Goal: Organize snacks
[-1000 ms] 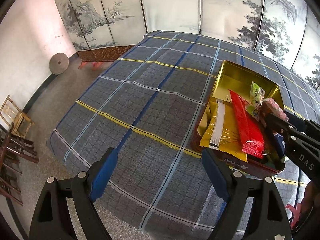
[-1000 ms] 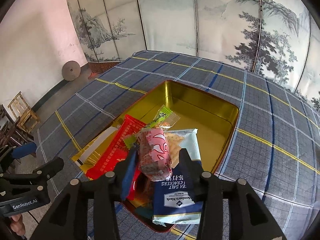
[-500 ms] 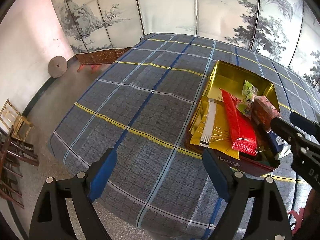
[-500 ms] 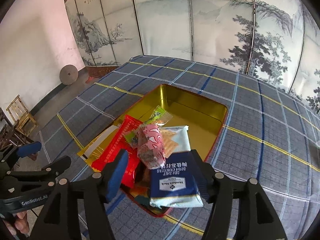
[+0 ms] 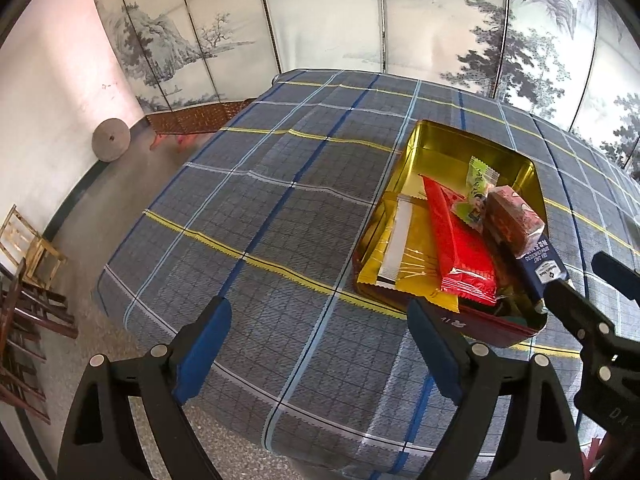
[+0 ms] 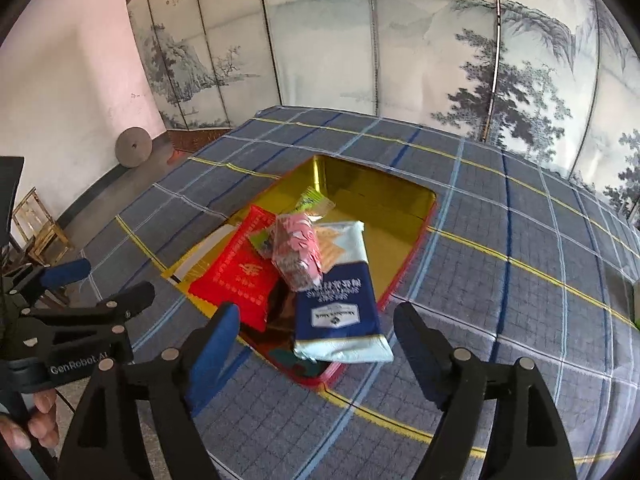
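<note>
A gold-lined tin [image 6: 400, 192] [image 5: 440, 140] stands on the plaid cloth, holding a red packet [image 6: 240, 272], a blue cracker pack [image 6: 340, 312], a green candy [image 6: 316, 204] and a yellow packet [image 5: 408, 264]. A pink packet [image 6: 298, 248] [image 5: 512, 220] lies loose on top of the pile. My right gripper [image 6: 316, 320] hovers at the tin's near end. Its jaws are opening and stand either side of the cracker pack's end without touching it. My left gripper [image 5: 316, 344] hangs over bare cloth left of the tin, jaws widening slightly, nothing between them.
The blue-grey plaid tablecloth [image 5: 260, 200] drops off at the near and left table edges. A painted folding screen [image 5: 320, 20] stands behind. On the floor at left are a stone disc [image 5: 111, 140] and wooden chairs [image 5: 32, 248]. A hand [image 6: 28, 420] holds the left gripper's handle.
My right gripper has opened off the pink packet, which now rests on the pile, and has drawn back from the tin. The left gripper has hardly shifted.
</note>
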A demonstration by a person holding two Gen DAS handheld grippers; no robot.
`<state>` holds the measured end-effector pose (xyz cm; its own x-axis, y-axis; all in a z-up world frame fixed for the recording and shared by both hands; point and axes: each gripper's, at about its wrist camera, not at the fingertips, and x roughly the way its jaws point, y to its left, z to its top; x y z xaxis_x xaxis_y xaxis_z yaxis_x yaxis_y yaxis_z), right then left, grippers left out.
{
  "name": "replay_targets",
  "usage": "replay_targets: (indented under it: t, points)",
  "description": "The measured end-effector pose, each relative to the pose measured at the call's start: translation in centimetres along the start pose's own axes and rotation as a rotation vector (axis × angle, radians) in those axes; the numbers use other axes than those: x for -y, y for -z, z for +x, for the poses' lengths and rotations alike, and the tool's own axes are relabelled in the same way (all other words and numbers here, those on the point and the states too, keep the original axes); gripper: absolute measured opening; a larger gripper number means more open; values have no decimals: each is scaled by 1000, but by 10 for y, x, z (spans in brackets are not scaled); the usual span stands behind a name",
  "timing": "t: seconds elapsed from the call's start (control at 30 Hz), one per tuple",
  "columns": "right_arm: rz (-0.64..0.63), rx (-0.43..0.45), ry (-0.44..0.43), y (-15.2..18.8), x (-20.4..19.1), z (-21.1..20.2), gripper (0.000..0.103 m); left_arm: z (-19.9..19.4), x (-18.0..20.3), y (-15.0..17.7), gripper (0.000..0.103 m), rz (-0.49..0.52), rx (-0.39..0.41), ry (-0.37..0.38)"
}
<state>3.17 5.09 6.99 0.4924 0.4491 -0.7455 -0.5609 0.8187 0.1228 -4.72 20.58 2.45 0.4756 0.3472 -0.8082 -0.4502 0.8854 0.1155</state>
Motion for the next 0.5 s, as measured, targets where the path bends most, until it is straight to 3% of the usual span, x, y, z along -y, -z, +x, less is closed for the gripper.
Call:
replay_targets:
  t: [0.5]
  points:
    - [-5,-22,17,15,4,-2,82,-2,7,0,92,11,0,2]
